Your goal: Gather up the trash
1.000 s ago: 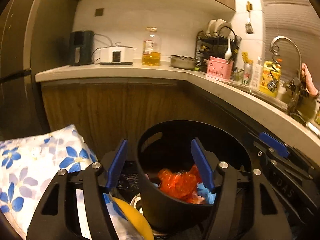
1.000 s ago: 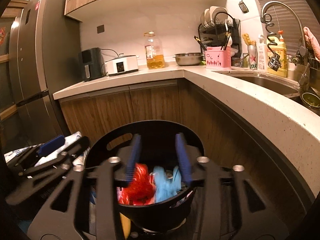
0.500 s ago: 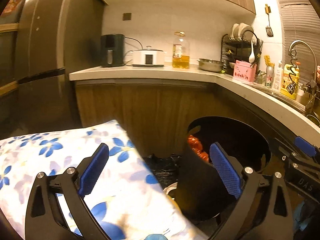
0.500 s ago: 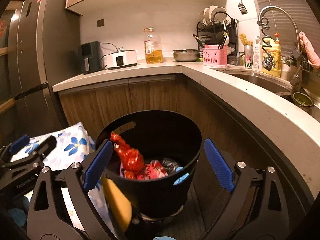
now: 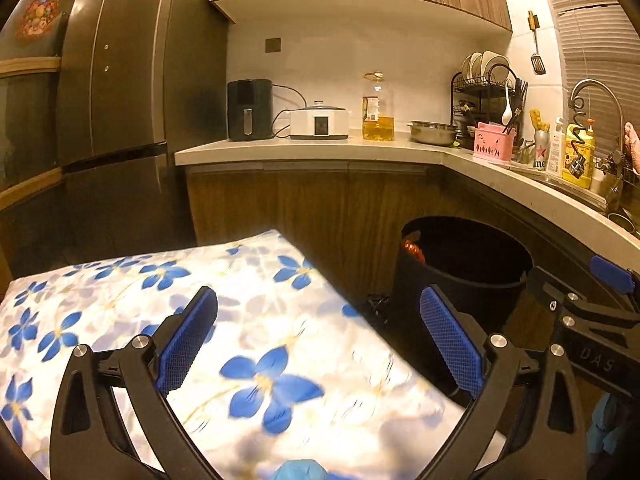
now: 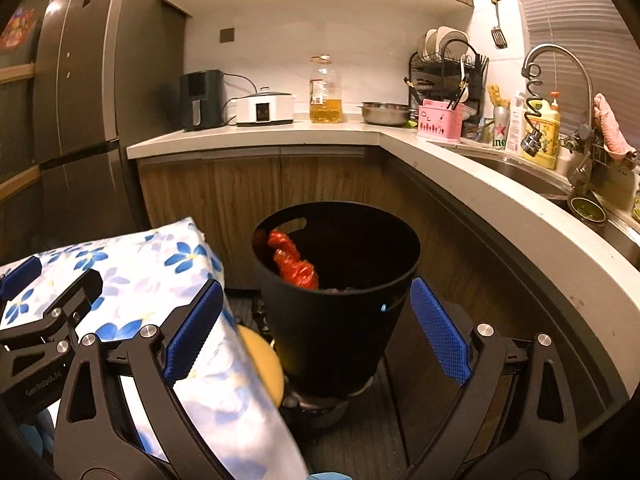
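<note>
left wrist view: the left gripper (image 5: 318,340) fills the lower half of the frame, its jaws spread wide with nothing between the blue pads (image 5: 188,338); they have just been opening. under it, at lower left and centre, lies a white cloth with blue flowers (image 5: 168,280). the black bin (image 5: 464,272) stands at right of centre against the wooden cabinet, and a bit of red trash (image 5: 412,249) shows at its left inner rim. the right gripper pokes in at the right edge.

right wrist view: the right gripper (image 6: 316,330) also stands wide apart and holds nothing; its jaws have just been opening too. the bin (image 6: 332,320) sits in the middle of the frame between and beyond the pads, which do not touch it. a red bag (image 6: 292,262) rests inside against the left wall. the cloth (image 6: 160,264) is at lower left, with something yellow (image 6: 262,362) just beside the bin's base. the counter (image 6: 460,172) curves across the upper right.
</note>
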Tool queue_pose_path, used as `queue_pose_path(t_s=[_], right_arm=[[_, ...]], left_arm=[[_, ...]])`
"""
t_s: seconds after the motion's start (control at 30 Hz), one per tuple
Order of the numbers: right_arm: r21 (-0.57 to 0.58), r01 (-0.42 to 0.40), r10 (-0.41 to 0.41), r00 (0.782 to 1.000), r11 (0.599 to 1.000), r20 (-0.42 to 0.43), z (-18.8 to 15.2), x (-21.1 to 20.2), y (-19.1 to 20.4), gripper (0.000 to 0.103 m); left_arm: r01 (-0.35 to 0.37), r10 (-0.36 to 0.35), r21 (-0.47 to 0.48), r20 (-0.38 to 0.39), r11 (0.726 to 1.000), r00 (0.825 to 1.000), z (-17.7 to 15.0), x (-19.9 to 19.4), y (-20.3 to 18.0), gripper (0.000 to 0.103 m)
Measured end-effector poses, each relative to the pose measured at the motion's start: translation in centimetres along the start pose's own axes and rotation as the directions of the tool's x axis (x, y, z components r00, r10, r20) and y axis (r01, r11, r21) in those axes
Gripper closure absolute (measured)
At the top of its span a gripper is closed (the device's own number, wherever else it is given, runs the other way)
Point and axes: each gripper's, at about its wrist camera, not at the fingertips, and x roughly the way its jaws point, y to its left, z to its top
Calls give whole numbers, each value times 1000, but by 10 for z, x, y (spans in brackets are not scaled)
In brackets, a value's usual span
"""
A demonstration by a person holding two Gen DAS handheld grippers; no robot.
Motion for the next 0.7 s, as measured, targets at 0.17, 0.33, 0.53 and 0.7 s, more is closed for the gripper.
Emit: queue_pose_path(t_s=[0.17,0.33,0.53,0.7], right_arm=[[-3,-6,6,1000,1000,-1,-13,-27,15,9],[-12,-28,28,1000,1000,13,-24,-56,29,9],[-34,-49,50,999,998,19,-39,-83,44,9],[-43,-49,49,999,998,15,-50,-98,54,9]], left_arm=[[-22,22,-25,-12,999,1000,-13,-26,21,6],[-42,42,-47,-1,998,999,-22,-52,36,6],[-57,57,-50,2,997,998,-33,-82,48,6],[-53,54,-54,5,997,999,-41,-98,55,6]])
